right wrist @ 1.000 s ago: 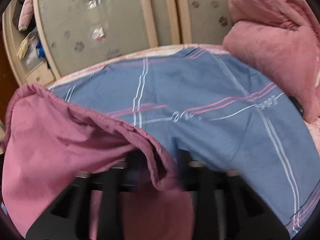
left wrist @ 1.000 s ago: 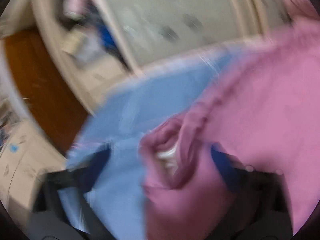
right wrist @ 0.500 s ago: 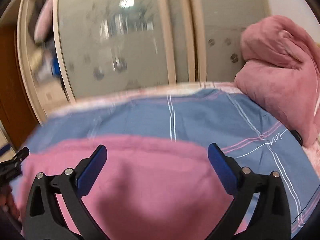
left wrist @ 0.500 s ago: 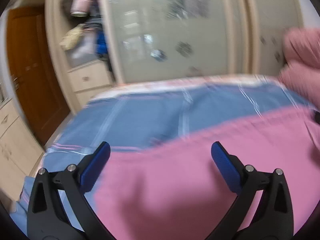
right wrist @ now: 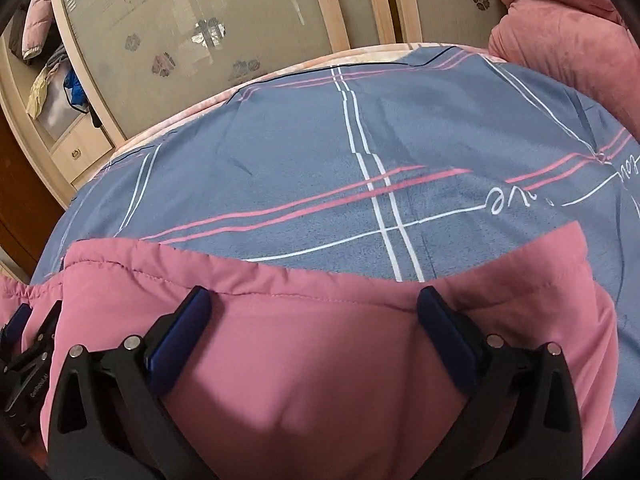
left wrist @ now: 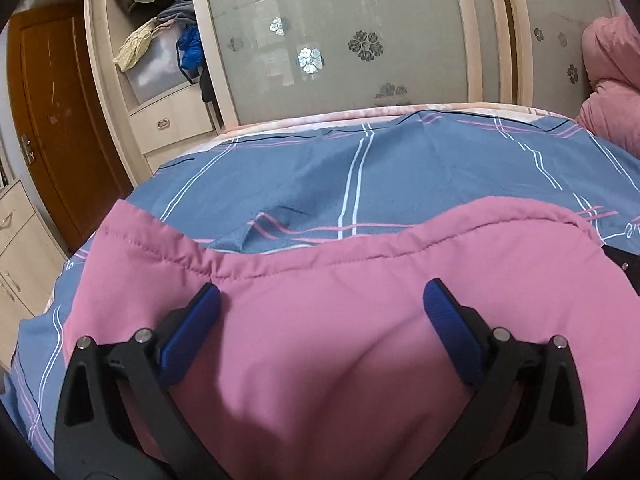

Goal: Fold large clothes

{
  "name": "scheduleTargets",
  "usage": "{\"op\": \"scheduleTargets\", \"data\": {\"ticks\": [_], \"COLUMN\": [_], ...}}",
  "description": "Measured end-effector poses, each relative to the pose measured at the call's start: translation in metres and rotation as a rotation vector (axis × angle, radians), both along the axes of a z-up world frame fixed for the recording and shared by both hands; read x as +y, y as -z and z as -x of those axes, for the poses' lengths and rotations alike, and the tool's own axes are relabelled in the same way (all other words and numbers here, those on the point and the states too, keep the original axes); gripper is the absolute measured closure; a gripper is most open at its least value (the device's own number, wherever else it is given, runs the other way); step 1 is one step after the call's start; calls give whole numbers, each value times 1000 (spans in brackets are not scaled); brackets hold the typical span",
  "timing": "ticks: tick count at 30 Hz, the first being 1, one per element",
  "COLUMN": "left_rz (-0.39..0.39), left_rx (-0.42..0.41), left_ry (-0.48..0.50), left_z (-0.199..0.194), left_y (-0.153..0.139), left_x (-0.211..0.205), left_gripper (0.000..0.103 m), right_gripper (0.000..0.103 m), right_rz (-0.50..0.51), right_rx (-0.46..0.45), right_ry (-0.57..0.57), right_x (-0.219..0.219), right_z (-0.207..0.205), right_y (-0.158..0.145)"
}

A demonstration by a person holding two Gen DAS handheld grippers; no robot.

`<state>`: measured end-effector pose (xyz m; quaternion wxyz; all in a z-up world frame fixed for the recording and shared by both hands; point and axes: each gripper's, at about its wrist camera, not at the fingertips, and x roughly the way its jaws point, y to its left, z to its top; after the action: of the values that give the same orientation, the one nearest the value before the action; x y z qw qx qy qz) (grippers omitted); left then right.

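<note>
A large pink garment (left wrist: 328,344) lies spread on the blue plaid bedsheet (left wrist: 400,176), its stitched hem running across both views. My left gripper (left wrist: 320,292) hovers over the garment just behind the hem. Its blue pads (left wrist: 192,332) stand wide apart and grip nothing. My right gripper (right wrist: 312,296) is open the same way above the pink garment (right wrist: 320,360), its pads (right wrist: 444,340) clear of the cloth. The left gripper (right wrist: 20,328) also shows at the left edge of the right wrist view.
A pink blanket (right wrist: 568,52) is piled at the right end of the bed. Behind the bed stand sliding wardrobe doors (left wrist: 360,40), an open shelf with clothes (left wrist: 160,32), drawers (left wrist: 172,120) and a brown door (left wrist: 52,120).
One second ago both grippers held bunched pink fabric. Both have since let go and opened wide, then sunk toward the bed, and the garment now lies flat.
</note>
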<state>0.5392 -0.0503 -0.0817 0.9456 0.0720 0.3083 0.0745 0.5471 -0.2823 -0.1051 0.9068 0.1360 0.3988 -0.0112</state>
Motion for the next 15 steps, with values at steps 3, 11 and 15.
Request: {"op": "scheduleTargets", "data": {"ticks": [3, 11, 15], "left_rz": [41, 227, 212], "left_rx": [-11, -317, -453], "left_ry": [14, -5, 69], "left_z": [0, 81, 188], "left_y": [-5, -75, -117], "left_x": [9, 63, 80], "left_gripper": [2, 2, 2], "right_gripper": [1, 1, 1], "right_rz": [11, -87, -85], "right_rx": [-21, -439, -510], "right_ry": [6, 85, 43], "right_x": [0, -43, -63], "right_z": [5, 129, 242], "right_y": [-1, -102, -130]}}
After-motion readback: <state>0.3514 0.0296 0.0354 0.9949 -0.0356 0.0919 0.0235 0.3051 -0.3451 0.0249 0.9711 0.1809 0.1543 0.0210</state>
